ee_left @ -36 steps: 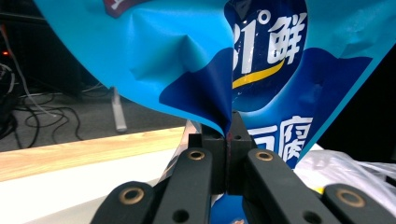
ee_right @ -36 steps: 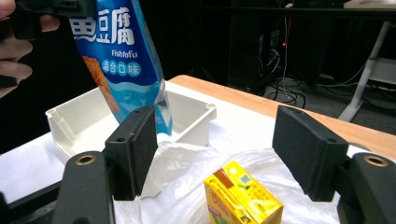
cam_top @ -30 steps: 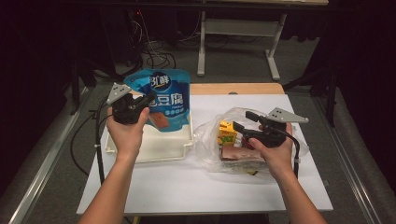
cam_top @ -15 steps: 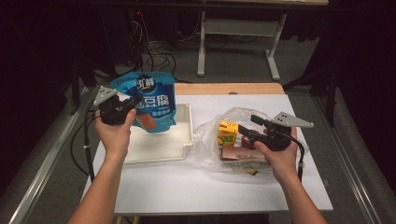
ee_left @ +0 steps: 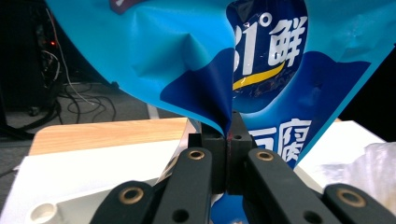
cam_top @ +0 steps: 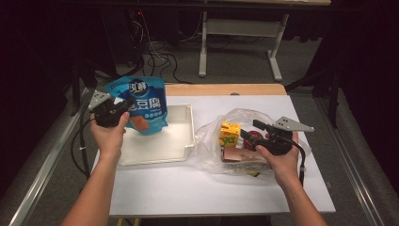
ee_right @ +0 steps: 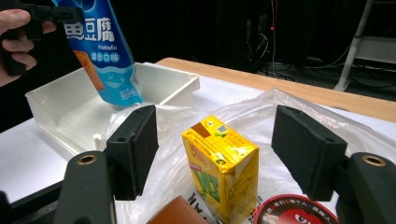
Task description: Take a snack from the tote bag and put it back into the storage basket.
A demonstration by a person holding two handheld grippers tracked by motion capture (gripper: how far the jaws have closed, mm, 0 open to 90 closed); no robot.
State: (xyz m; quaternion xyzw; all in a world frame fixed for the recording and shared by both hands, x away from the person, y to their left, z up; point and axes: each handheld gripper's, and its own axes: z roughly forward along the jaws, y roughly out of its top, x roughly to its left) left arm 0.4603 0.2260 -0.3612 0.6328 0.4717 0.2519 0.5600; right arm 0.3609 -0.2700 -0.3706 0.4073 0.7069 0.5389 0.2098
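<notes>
Leftward and a little lower is where the blue pouch (cam_top: 141, 103) now hangs compared with a second ago: it was over the middle of the white tray (cam_top: 183, 141) and has swung out to the tray's far-left corner, carried by the left gripper (cam_top: 123, 104). That gripper's jaws are clenched on a crumpled fold of the pouch's edge, as the left gripper view shows close up, with the pouch (ee_left: 243, 70) draped above them. The pouch dangles with its bottom just above or brushing the tray floor; I cannot tell which.

Over on the right, the right gripper (cam_top: 248, 135) has hardly shifted. Its jaws stand apart with nothing pressed between them, aimed at the yellow drink carton (ee_right: 219, 163) that sits upright in the opened clear plastic bag (cam_top: 211, 136). Beside the carton lie a round red-lidded container (ee_right: 294, 213) and a brown packet (cam_top: 237, 155), all on the bag.

By my reckoning the unpacking is in its early part: one item is out of the bag and about to be laid in the tray, which otherwise looks bare. The pouch has yet to be let go, and the carton, the red-lidded container and the brown packet are all left to move, the carton likely next.
</notes>
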